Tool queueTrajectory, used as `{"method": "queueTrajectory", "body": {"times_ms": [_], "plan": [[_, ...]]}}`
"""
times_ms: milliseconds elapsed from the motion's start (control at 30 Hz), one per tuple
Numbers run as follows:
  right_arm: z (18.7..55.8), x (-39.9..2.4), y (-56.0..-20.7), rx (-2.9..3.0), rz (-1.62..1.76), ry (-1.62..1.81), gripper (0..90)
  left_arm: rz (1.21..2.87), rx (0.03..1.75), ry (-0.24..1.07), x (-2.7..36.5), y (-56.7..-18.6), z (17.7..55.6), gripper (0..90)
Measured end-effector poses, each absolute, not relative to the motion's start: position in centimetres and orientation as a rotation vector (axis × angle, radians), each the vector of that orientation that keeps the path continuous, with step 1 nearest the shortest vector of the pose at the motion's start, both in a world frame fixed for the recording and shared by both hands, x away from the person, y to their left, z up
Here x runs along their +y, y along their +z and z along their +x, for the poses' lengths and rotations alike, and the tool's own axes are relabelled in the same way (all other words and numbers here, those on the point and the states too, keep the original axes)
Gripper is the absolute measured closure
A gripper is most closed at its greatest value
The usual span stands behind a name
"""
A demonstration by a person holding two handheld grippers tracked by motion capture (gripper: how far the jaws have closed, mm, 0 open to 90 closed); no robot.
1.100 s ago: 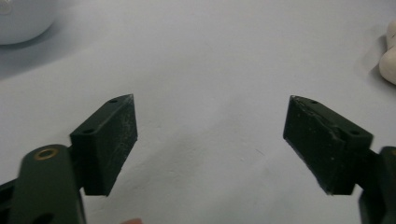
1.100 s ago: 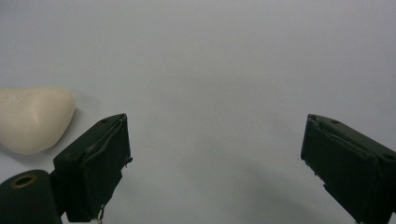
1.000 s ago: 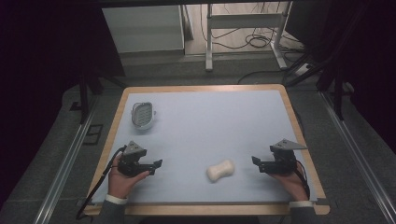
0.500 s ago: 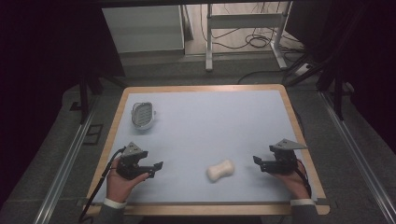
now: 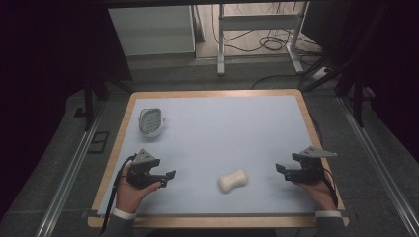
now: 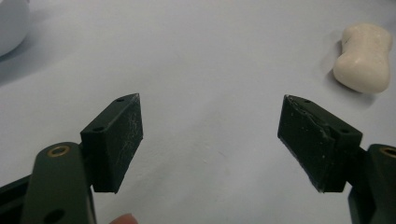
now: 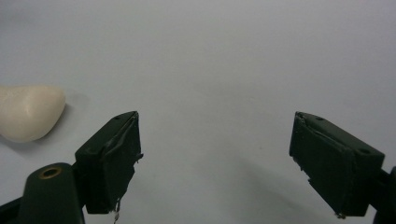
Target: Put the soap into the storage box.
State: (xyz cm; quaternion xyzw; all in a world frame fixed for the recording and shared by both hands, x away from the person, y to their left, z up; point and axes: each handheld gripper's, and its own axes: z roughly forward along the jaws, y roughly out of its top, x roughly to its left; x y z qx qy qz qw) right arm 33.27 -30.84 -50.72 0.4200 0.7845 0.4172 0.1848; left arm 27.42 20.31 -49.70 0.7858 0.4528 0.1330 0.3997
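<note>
A cream, bone-shaped bar of soap (image 5: 233,180) lies on the pale blue table top (image 5: 227,128), near the front between both hands. My left gripper (image 5: 169,177) is held low at the front left, pointing right toward the soap (image 6: 363,57). It is open; its jaws have just been closing a little with nothing between them (image 6: 210,121). My right gripper (image 5: 279,170) is at the front right, pointing left, open and empty (image 7: 217,140). The soap (image 7: 28,112) lies to the left of its jaws. Neither gripper touches the soap.
A white oval dish with a perforated insert (image 5: 150,121) stands at the left side of the table, farther back than my left hand, and its edge (image 6: 11,23) appears in the left gripper view. A wooden rim (image 5: 306,118) borders the table.
</note>
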Motion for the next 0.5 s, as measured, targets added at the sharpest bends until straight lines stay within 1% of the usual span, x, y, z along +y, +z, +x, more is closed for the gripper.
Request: {"method": "queueTrajectory", "body": {"times_ms": [267,500], "plan": [[33.6,-30.9,-50.7,2.207,1.188,1.188,16.4,2.033,1.105,0.299,18.8,-49.0,27.7,23.0],[33.3,-30.2,-50.7,2.222,1.176,1.175,16.4,2.143,1.01,0.25,14.9,-47.8,28.4,24.7]]}}
